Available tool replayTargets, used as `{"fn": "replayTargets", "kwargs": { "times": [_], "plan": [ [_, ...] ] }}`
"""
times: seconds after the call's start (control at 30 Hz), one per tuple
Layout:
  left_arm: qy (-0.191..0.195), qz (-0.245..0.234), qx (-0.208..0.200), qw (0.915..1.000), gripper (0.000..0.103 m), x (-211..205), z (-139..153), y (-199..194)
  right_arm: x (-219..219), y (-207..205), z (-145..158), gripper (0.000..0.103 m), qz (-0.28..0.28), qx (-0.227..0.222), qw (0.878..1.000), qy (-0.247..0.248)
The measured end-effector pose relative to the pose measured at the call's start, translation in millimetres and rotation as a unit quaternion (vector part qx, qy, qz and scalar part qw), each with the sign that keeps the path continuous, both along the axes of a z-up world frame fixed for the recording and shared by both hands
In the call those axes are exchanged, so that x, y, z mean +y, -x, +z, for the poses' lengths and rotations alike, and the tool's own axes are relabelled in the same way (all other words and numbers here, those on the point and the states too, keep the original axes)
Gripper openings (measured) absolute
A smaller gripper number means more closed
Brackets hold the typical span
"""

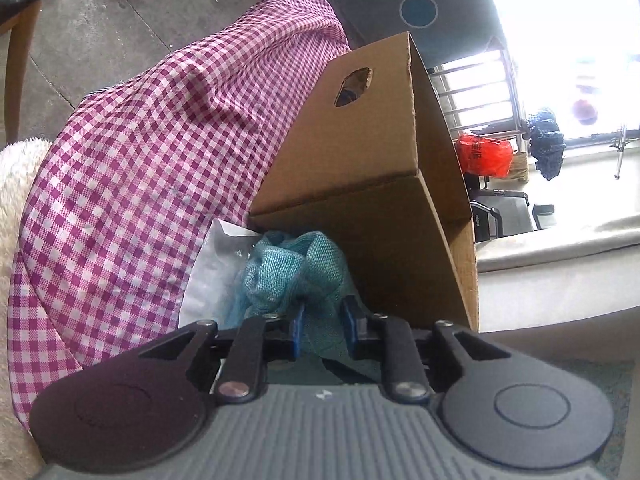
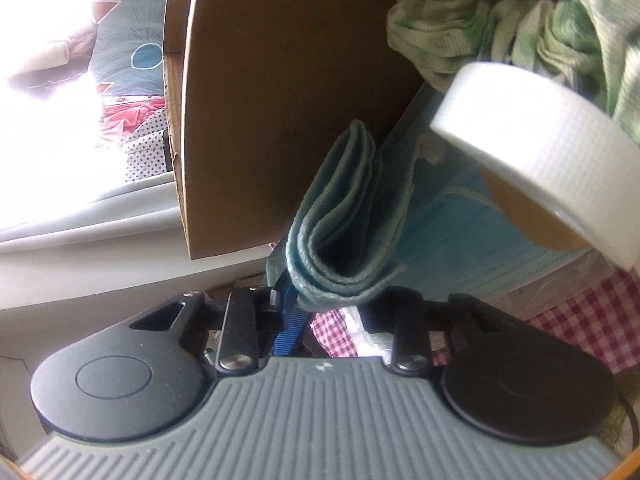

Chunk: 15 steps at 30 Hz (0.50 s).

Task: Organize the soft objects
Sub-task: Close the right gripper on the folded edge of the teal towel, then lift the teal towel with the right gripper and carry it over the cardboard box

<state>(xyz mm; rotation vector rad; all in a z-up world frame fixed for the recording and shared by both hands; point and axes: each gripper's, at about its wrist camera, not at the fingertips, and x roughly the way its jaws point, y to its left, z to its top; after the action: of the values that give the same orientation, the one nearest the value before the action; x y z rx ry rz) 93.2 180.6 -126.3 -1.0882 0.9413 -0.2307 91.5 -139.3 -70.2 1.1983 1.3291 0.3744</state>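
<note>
A crumpled teal mesh cloth, loosely woven, bunches between the blue fingers of the left hand-held gripper, whose narrowly parted jaws pinch it. Just ahead stands a smooth brown cardboard box with an oval handle hole; a purple-and-white checked fabric billows to its left. The right hand-held gripper clamps a folded, layered teal towel, its rounded fold at the jaws. A white tape roll hangs to the right, a green mottled knit beyond.
</note>
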Motion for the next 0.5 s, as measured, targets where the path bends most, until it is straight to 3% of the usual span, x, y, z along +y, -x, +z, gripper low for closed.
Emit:
{"fn": "replayTargets", "kwargs": {
  "times": [0.2,0.5],
  "plan": [
    [-0.031,-0.003,-0.006,0.9995,0.014,-12,3,-6,2,0,-5,0.016,0.003,-0.011,1.0,0.01],
    [-0.059,0.006,-0.062,0.9963,0.008,-15,41,32,2,15,25,0.014,0.05,-0.118,0.991,0.029]
  ]
}}
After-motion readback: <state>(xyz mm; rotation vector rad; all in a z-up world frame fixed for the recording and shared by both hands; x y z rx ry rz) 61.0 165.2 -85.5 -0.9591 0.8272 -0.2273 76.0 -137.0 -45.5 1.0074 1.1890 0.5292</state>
